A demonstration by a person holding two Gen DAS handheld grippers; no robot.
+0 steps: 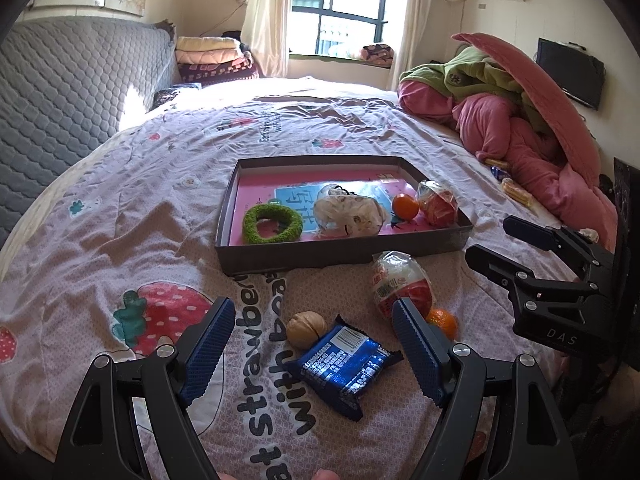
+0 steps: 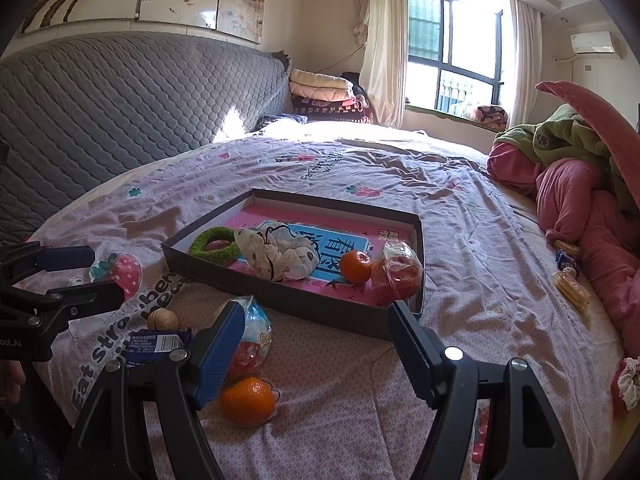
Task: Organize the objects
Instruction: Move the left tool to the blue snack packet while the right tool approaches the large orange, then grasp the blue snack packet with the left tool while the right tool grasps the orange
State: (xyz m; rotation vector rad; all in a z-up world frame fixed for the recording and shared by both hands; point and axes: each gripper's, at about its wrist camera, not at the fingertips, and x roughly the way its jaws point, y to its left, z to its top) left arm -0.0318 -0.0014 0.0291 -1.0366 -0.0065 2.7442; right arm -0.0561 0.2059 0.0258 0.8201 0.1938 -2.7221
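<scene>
A dark shallow box (image 1: 340, 249) (image 2: 280, 301) lies on the bed. In it are a green ring (image 1: 272, 224) (image 2: 212, 245), a white cloth pouch (image 1: 348, 212) (image 2: 280, 256), an orange (image 1: 405, 206) (image 2: 355, 266) and a red wrapped snack (image 1: 438, 204) (image 2: 396, 274). On the sheet before the box lie a walnut (image 1: 306, 328) (image 2: 162, 320), a blue packet (image 1: 344, 364) (image 2: 160, 344), a red-and-white wrapped snack (image 1: 396, 280) (image 2: 252, 340) and a second orange (image 1: 442, 320) (image 2: 248, 400). My left gripper (image 1: 314, 332) (image 2: 106, 274) hangs open above the walnut and blue packet. My right gripper (image 2: 316, 320) (image 1: 490, 240) is open and holds nothing.
A pile of pink and green quilts (image 1: 520, 128) (image 2: 580, 200) fills the right side, with small snack packets (image 1: 516, 192) (image 2: 570, 284) beside it. A grey padded headboard (image 1: 60, 88) (image 2: 120, 112) bounds the left. A floral scrunchie (image 2: 628, 380) lies at the right edge.
</scene>
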